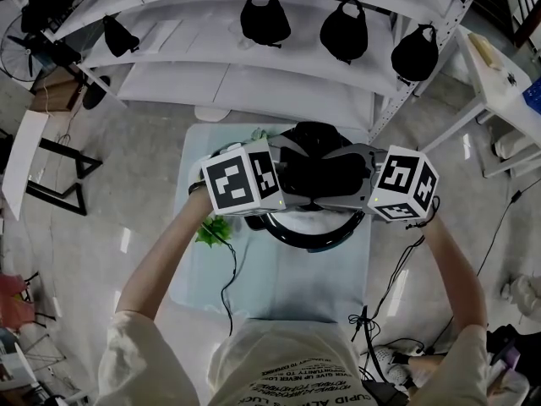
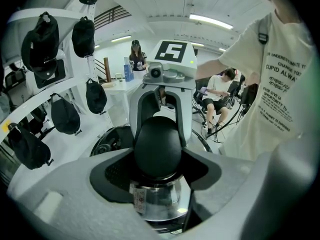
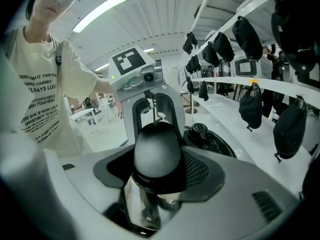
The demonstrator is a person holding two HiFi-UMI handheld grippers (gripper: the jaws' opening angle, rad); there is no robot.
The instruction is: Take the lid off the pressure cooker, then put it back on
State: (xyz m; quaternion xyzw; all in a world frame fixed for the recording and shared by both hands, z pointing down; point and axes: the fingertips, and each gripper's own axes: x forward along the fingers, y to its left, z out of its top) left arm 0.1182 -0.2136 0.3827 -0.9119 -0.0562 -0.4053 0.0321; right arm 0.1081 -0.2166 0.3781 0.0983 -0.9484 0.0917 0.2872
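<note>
The pressure cooker [image 1: 308, 237] stands on a pale table [image 1: 279, 290], and only its dark rim shows below my grippers. Its black lid [image 2: 107, 143] carries a round black knob [image 2: 157, 146] on a shiny metal stem. My left gripper [image 1: 292, 180] and right gripper [image 1: 348, 183] meet over the pot from opposite sides. In the left gripper view the knob fills the notch of the left gripper [image 2: 157, 184], with the right gripper [image 2: 167, 79] arched behind it. In the right gripper view the knob [image 3: 157, 151] likewise sits in the right gripper [image 3: 157, 186], whose pads hug it. A valve [image 3: 200, 130] shows on the lid.
A white shelf rack [image 1: 254, 83] hung with black caps [image 1: 342, 30] stands just behind the table. A green plant sprig [image 1: 211, 228] and a black cable [image 1: 226, 290] lie on the table's left part. Seated people [image 2: 220, 91] are across the room.
</note>
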